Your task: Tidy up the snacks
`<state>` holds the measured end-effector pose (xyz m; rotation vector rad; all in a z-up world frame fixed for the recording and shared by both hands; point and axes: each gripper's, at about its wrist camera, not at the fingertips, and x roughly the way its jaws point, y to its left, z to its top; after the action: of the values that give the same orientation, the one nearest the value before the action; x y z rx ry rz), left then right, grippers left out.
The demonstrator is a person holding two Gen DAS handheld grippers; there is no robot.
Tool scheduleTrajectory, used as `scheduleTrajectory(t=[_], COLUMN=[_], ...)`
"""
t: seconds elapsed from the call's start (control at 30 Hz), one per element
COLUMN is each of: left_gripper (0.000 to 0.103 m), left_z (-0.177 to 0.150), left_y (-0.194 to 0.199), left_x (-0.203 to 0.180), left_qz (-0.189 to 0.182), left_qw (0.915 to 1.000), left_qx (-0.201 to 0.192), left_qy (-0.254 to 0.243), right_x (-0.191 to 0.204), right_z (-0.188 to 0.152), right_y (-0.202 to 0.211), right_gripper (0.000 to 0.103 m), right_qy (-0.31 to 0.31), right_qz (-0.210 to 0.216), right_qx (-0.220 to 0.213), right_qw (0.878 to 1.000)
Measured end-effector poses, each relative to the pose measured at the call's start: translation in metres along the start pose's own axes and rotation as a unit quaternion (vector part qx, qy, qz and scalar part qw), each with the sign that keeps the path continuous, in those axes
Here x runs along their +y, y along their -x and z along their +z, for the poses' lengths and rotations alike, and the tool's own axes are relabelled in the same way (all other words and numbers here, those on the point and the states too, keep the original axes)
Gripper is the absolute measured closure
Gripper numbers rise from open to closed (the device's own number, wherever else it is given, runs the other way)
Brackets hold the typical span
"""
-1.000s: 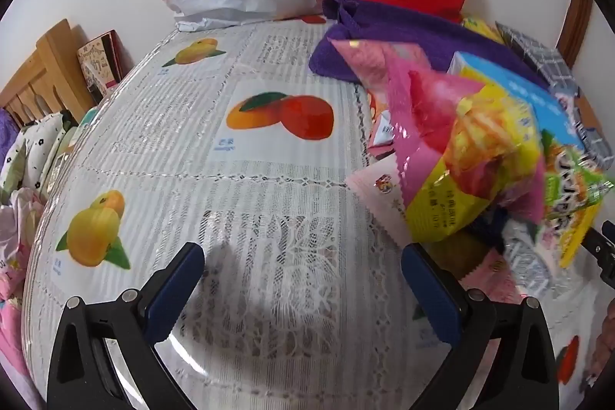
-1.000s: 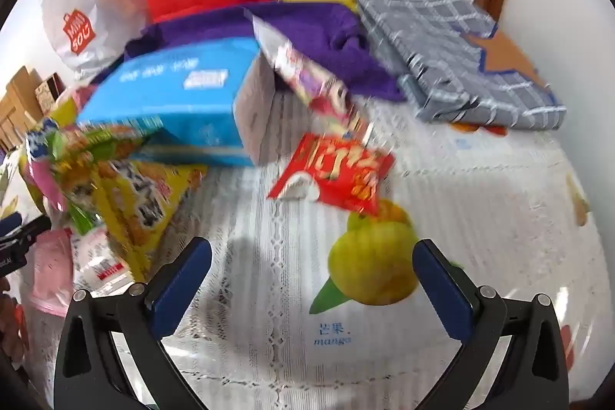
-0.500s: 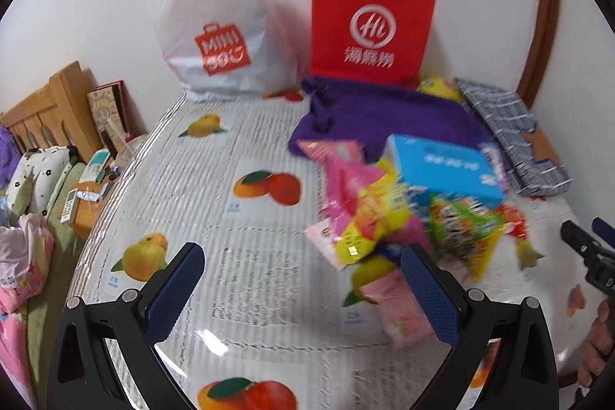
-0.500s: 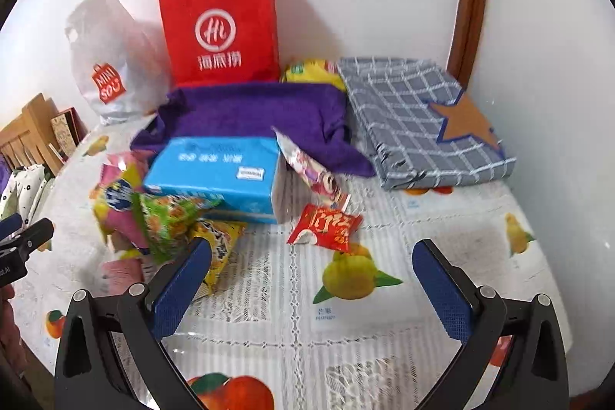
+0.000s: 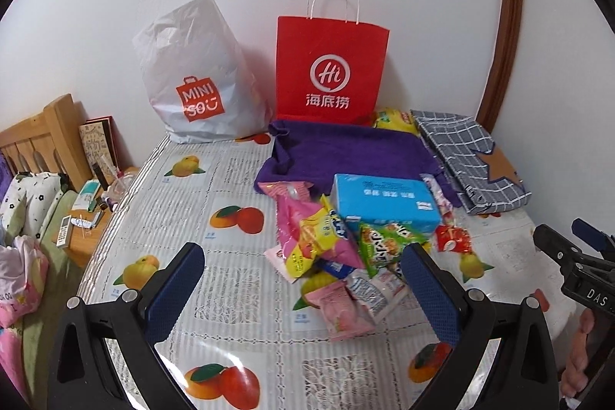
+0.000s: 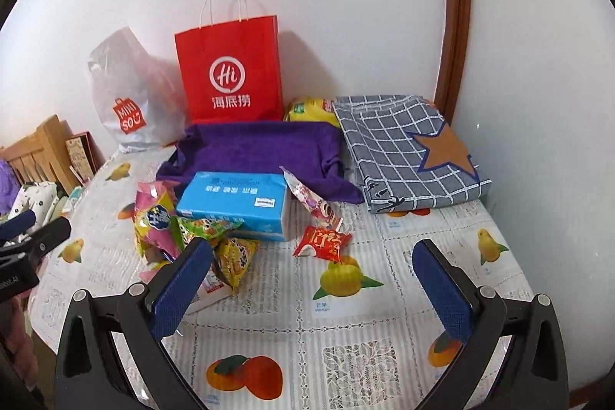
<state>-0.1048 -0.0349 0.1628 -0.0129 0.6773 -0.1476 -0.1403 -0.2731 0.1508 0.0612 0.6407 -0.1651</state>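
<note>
Fruit-print tablecloth (image 5: 230, 294) is seen under a snack pile (image 5: 338, 256), heaped against blue tissue box (image 5: 384, 202), w/ 1 red packet (image 6: 323, 241) lying just beside. L gripper (image 5: 303, 291) and R gripper (image 6: 315, 287) are held above table, jaws spread wide, nothing gripped.

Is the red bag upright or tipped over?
Upright: the red bag stands on its base against the wall, handles up.

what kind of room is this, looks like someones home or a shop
Most likely a home bedroom, not a shop: a wooden bed headboard with floral bedding stands beside the table covered in a fruit-print plastic cloth, and a folded grey checked fabric with a star patch lies on it.
</note>
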Motion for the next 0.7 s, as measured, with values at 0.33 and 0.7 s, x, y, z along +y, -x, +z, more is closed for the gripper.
scheduleTrajectory(t=[0.33,0.7], left_gripper=[0.000,0.000], left_z=[0.003,0.001], left_y=[0.012,0.012], left_x=[-0.001,-0.002], left_qz=[-0.002,0.010], left_qw=[1.0000,0.9999], left_qx=[-0.005,0.000], left_qy=[-0.001,-0.008], right_x=[0.005,0.006], right_z=[0.001,0.001], right_y=[0.012,0.012], right_gripper=[0.000,0.000], right_qy=[0.007,0.009], right_qz=[-0.010,0.002], right_qx=[-0.009,-0.006], right_qw=[1.000,1.000])
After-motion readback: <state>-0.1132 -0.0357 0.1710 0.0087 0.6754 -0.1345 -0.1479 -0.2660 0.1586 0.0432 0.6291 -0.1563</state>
